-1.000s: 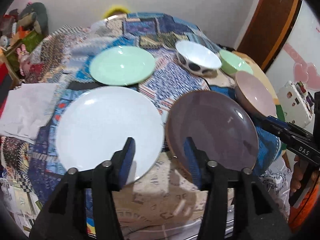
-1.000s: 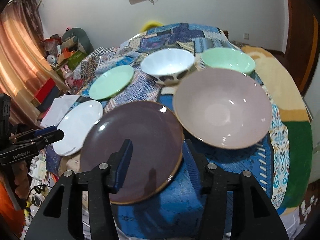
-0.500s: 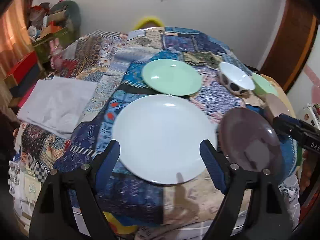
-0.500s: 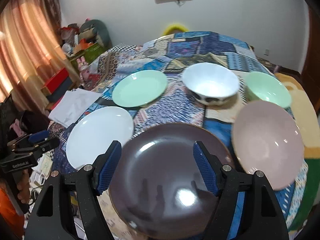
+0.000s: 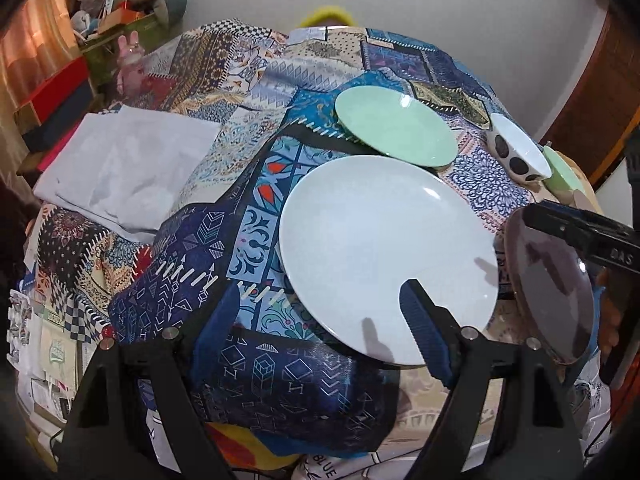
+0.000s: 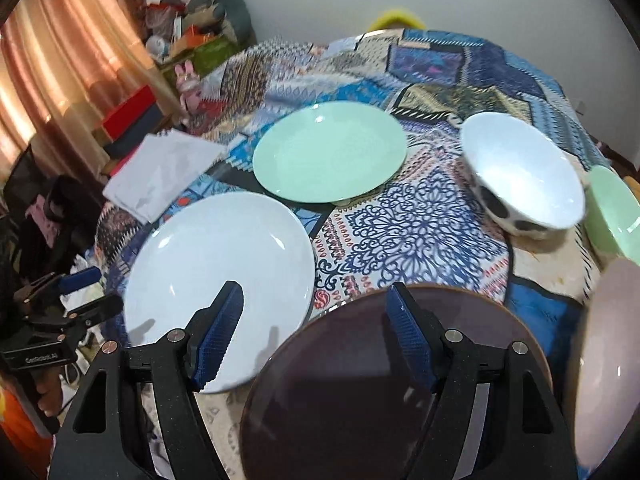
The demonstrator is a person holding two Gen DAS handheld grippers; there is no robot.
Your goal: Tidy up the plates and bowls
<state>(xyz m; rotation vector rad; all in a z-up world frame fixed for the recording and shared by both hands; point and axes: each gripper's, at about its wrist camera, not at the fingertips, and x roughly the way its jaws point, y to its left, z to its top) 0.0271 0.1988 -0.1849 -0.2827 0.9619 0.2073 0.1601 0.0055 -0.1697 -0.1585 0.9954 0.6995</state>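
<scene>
A large white plate [image 5: 384, 248] lies on the patchwork cloth, with a mint green plate [image 5: 394, 128] behind it and a dark brown plate [image 5: 548, 288] to its right. My left gripper [image 5: 320, 320] stands open at the white plate's near edge, its right finger over the rim. My right gripper [image 6: 314, 316] is open too, one finger over the white plate [image 6: 216, 272] and the other over the brown plate [image 6: 392, 392]. Neither holds anything. A white spotted bowl [image 6: 524, 176], a green bowl [image 6: 612, 216] and a pink bowl [image 6: 608, 360] sit to the right.
A folded grey cloth [image 5: 128, 164] lies at the table's left side. Boxes and soft toys [image 5: 120, 12] are piled by the curtain beyond it. A finger of my right gripper [image 5: 576, 232] reaches over the brown plate. My left gripper [image 6: 90, 292] shows at the left edge.
Both grippers have opened wider and swung left. The white plate now fills the left view, and the right view has moved closer over the brown plate.
</scene>
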